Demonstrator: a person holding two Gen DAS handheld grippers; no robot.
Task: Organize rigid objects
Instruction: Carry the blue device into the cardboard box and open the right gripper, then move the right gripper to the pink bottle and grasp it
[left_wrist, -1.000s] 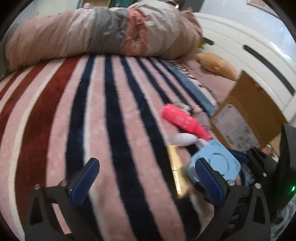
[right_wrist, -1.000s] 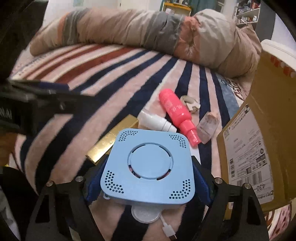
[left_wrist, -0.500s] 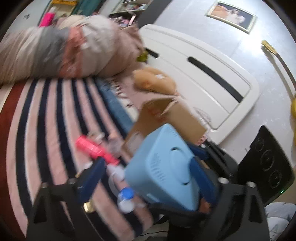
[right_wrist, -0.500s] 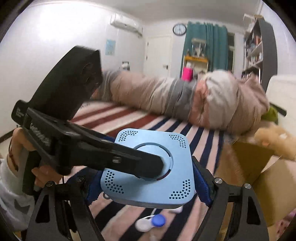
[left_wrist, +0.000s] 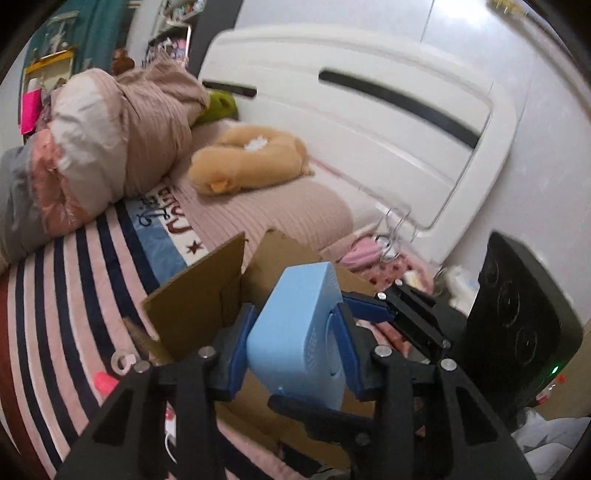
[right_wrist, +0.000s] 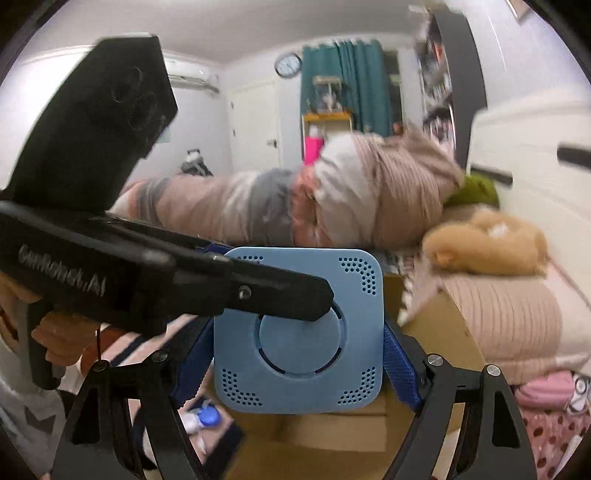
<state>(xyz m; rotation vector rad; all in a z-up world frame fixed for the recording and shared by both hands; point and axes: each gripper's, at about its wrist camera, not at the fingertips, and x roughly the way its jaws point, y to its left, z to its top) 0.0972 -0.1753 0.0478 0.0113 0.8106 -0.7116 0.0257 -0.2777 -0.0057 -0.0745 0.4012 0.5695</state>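
Observation:
A light blue square device (left_wrist: 297, 339) with rounded corners and dotted vents is held in the air over an open cardboard box (left_wrist: 199, 302). My left gripper (left_wrist: 295, 354) is shut on its flat faces. My right gripper (right_wrist: 297, 354) grips its side edges; in the right wrist view the device (right_wrist: 299, 365) fills the middle and the left gripper's finger (right_wrist: 258, 291) lies across its face. The box also shows below the device in the right wrist view (right_wrist: 436, 325).
A striped blanket (left_wrist: 55, 295) covers the bed, with a pink bottle (left_wrist: 103, 382) and a small ring (left_wrist: 122, 362) beside the box. A rolled duvet (left_wrist: 92, 158), a tan plush toy (left_wrist: 247, 158) and a white headboard (left_wrist: 369, 122) lie beyond.
The blue device was lifted off the blanket and carried right, over the box. My left gripper swung over and closed on it while the right kept hold.

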